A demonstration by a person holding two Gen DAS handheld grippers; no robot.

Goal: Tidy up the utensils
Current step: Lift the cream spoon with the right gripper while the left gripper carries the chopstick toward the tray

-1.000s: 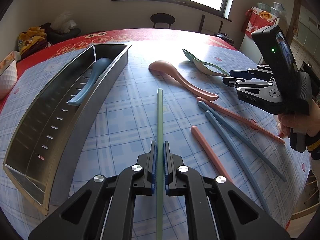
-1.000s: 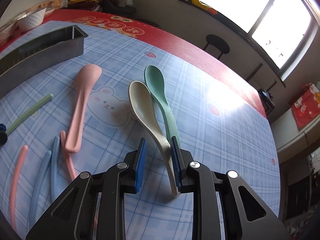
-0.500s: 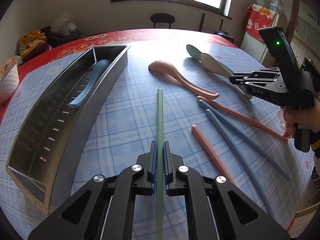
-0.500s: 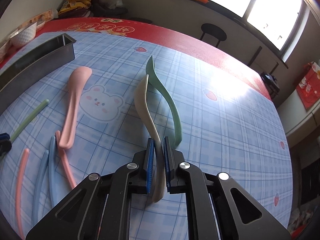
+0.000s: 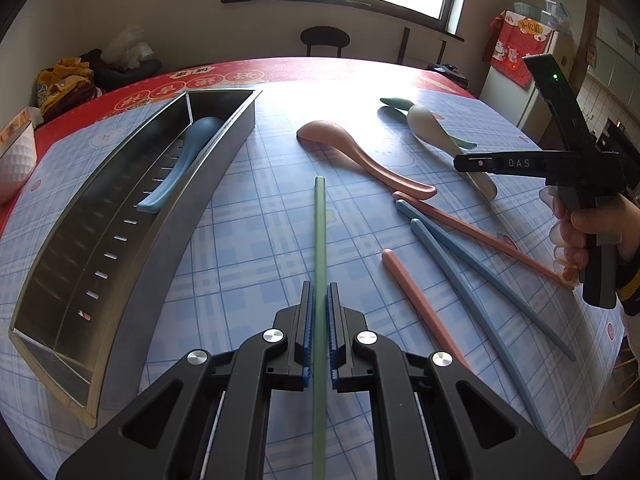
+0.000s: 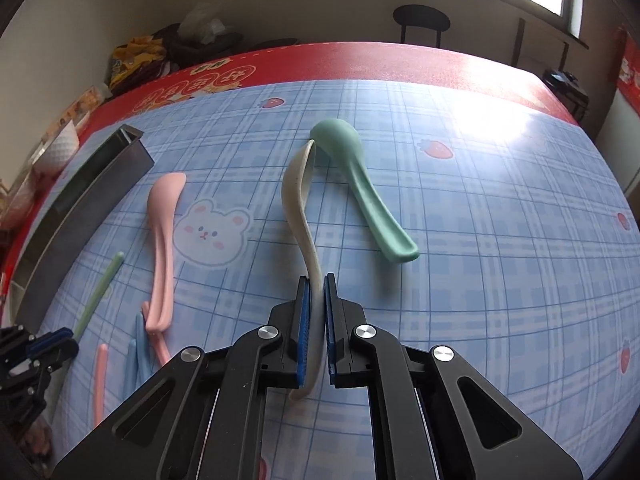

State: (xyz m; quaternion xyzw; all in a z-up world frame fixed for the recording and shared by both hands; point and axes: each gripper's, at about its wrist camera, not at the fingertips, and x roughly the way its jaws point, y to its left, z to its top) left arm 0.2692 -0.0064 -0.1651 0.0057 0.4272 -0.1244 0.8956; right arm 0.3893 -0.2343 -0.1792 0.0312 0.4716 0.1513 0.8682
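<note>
While the left gripper (image 5: 319, 332) pinches the green chopstick (image 5: 319, 232), the right gripper (image 6: 316, 328) has clamped the cream spoon (image 6: 298, 196), seemingly tilted on edge.

Between the blue-padded black jaws of the left gripper (image 5: 319, 292) runs a sage-green slender plastic chopstick (image 5: 319, 232). Left of them stands a dull grey metal trough-shaped utensil tray (image 5: 152, 248) holding a dusty-blue plastic soup spoon (image 5: 188, 156). Right of them lie salmon-pink and slate-blue chopsticks. The right gripper (image 6: 315, 284), black with blue pads, grips a cream-white plastic soup spoon (image 6: 298, 192); a mint-green plastic soup spoon (image 6: 360, 188) lies to its right, a pale pink plastic soup spoon (image 6: 162, 232) to its left. The tablecloth (image 6: 480, 240) is light blue plaid with strawberries, a white bear and a red border.
</note>
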